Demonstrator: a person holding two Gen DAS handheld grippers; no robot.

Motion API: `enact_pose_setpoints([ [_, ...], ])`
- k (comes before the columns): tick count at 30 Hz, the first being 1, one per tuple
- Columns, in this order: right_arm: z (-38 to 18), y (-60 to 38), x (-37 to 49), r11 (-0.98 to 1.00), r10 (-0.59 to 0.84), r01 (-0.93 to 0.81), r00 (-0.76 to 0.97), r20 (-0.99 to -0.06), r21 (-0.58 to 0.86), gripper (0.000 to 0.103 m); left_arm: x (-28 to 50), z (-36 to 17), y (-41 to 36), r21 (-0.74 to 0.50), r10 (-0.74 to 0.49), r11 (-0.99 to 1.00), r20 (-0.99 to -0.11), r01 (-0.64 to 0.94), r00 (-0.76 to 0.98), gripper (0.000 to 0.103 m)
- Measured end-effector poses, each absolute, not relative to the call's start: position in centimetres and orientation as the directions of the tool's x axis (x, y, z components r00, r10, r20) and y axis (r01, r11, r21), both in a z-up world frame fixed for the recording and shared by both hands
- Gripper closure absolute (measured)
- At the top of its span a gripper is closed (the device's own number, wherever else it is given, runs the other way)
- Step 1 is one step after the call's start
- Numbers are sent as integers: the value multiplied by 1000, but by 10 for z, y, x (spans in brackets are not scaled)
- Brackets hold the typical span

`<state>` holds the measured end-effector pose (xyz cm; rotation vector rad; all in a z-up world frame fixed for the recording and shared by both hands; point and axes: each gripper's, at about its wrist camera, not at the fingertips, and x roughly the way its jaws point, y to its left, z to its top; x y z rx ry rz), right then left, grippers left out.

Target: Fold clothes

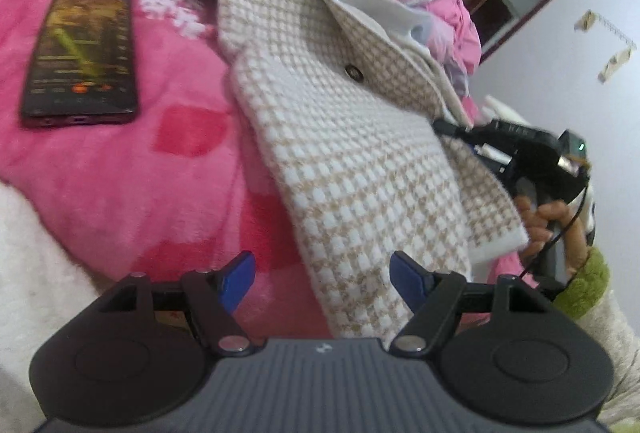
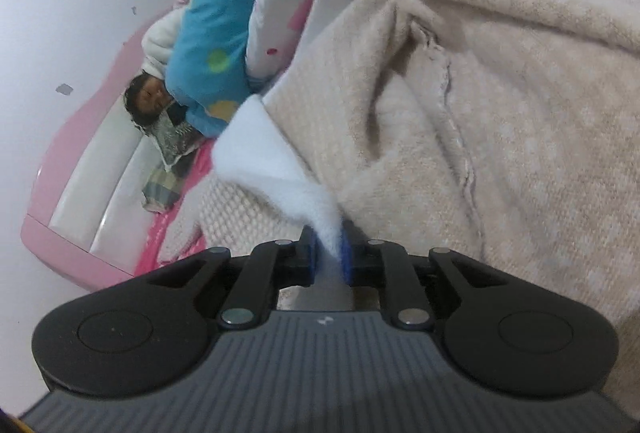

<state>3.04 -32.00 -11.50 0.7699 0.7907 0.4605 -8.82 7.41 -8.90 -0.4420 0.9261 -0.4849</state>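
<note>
Since the coat (image 1: 352, 169) looks thick, soft and floppy, hems grip best: right gripper (image 2: 329, 258) pinches its white edge, left gripper (image 1: 322, 287) hangs wide, empty.

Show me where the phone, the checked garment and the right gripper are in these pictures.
phone (image 1: 80, 53): left wrist view, middle of its screen.
checked garment (image 1: 352, 161): left wrist view, its checked front.
right gripper (image 2: 329, 253): right wrist view, between the pads pinching the white edge.

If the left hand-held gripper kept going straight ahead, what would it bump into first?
Probably the checked beige-and-white garment lying on the pink blanket. The open left hand-held gripper points at its near edge, though depth is hard to judge.
</note>
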Motion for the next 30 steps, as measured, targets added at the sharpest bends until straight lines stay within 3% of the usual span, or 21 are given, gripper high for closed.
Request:
enact_pose_setpoints([
  [3,-112,-317,26,643,650,-124,611,-453,756,78,-85,-97,64,-535,-562,817,-655,215,505,28],
  [7,-107,-304,29,695,636,-155,589,-498,702,77,-81,-100,60,-533,-549,823,-658,196,515,32],
  [9,-97,-294,33,748,599,-176,594,-537,640,76,-81,-98,64,-522,-534,833,-665,187,522,45],
  [11,-75,-285,31,824,524,-208,633,-570,527,75,-85,-95,72,-524,-531,832,-659,182,532,71],
  [13,-48,-276,27,882,453,-248,685,-570,402,71,-87,-91,80,-554,-554,812,-632,184,542,86],
  [16,-9,-261,27,902,428,-313,740,-519,297,54,-87,-88,88,-589,-589,783,-598,199,544,87],
  [20,17,-218,55,867,497,-436,707,-504,243,41,-77,-96,87,-599,-606,774,-608,205,513,68],
  [25,6,-117,107,818,452,-574,676,-582,-32,40,-66,-99,87,-634,-637,741,-561,220,530,60],
  [30,-25,-36,182,784,337,-580,696,-634,-220,40,-57,-104,92,-661,-662,710,-512,241,547,64],
])
